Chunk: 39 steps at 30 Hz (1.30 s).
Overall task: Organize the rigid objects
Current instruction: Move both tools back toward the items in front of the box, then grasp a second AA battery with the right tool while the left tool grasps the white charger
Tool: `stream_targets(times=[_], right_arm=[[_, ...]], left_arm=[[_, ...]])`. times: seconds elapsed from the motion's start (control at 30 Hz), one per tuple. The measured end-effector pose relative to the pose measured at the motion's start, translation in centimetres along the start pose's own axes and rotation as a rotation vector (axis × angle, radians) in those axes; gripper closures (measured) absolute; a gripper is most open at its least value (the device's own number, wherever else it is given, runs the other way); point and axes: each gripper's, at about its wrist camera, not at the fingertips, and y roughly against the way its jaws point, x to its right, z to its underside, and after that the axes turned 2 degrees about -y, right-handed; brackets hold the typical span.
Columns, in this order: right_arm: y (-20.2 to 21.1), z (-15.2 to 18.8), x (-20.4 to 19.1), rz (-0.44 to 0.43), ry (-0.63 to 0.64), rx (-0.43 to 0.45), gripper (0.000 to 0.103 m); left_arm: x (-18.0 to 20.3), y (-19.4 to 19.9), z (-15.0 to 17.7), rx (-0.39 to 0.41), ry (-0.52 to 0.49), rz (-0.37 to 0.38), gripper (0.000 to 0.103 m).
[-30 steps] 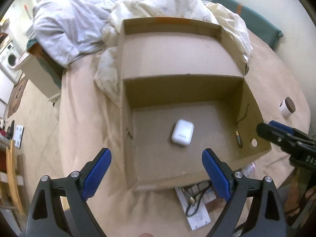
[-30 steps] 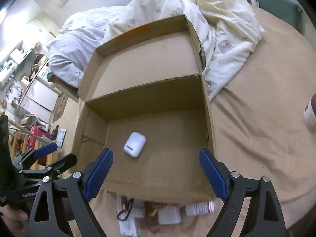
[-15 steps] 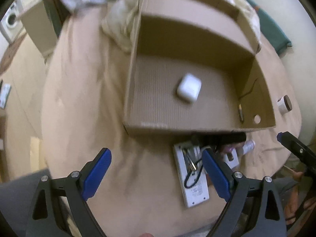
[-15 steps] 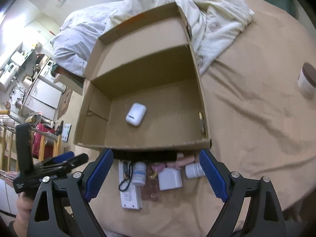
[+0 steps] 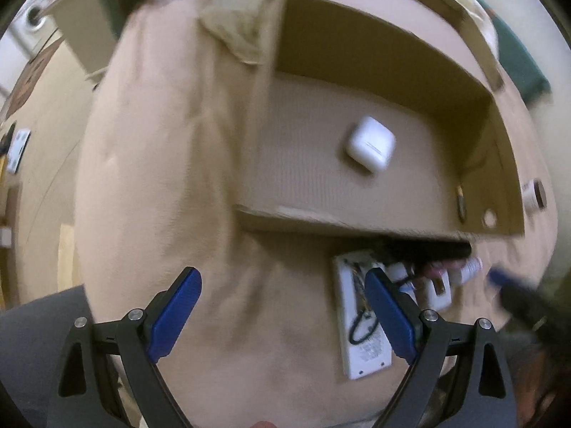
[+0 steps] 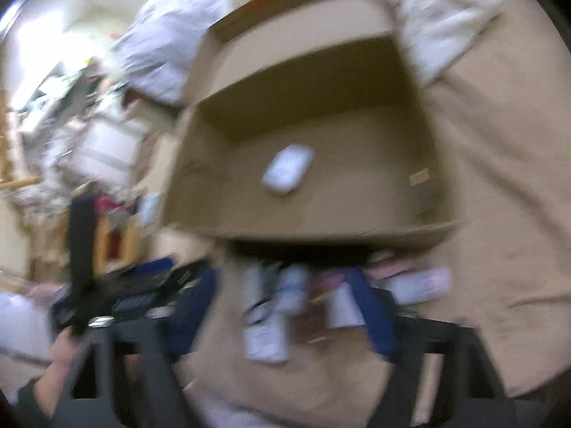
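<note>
An open cardboard box (image 5: 357,219) lies on the tan bedcover, with a white earbud case (image 5: 371,148) on its floor. Small items crowd its near wall: a flat white device (image 5: 364,353) with a black cord, a little white bottle (image 6: 294,285), a white block (image 6: 342,306) and something pink. My left gripper (image 5: 282,317) is open above the cover, its right finger over the flat device. The view of my right gripper (image 6: 282,314) is blurred. Its jaws are closing around the bottle and the clutter, and no pad visibly presses on anything.
A jar with a brown lid (image 5: 533,196) stands right of the box. Crumpled bedding (image 6: 439,18) lies behind it. A person's hand (image 6: 64,349) holds the left gripper at the right view's left edge. Room furniture shows blurred beyond the bed's left edge.
Both grippers tilted down and drew back from the box to the clutter in front of it. The right jaws have narrowed somewhat; the left stays wide.
</note>
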Motion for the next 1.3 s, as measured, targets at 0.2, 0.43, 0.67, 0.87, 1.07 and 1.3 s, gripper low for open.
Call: stream_targets(times=[0.2,0.43,0.67,0.87,1.07,1.3], right_arm=[[-5.2,0.2,-2.5,-0.035,0.045,-0.201,0.069],[-10.5,-0.7,-4.2,0.067,0.036,-0.309,0.069],[-12.8,-1.0,-5.3,0.197,0.078,-0.338,0.069],[-14.9,-1.1,-5.8,0.245,0.113,-0.371,0.069],[-12.9,-0.7,-3.8,0.175,0.035,-0.297,0.092],[-11.4,-0.2,-3.7,0.125,0.039,-0.261,0.092]], left_arm=[[-2.6,1.5,-0.8,0.044,0.104,-0.013,0.011],[-3.0,2.1,-0.6,0.037,0.108,0.017,0.011],[-2.9,2.7,-0.6,0.029,0.099,0.059,0.011],[-2.3,3.4,-0.6,0.043,0.093,0.089,0.011],[-2.6,3.2,-0.5,0.039,0.103,0.086,0.011],[-2.2,3.0,-0.6,0.042,0.09,0.064,0.011]])
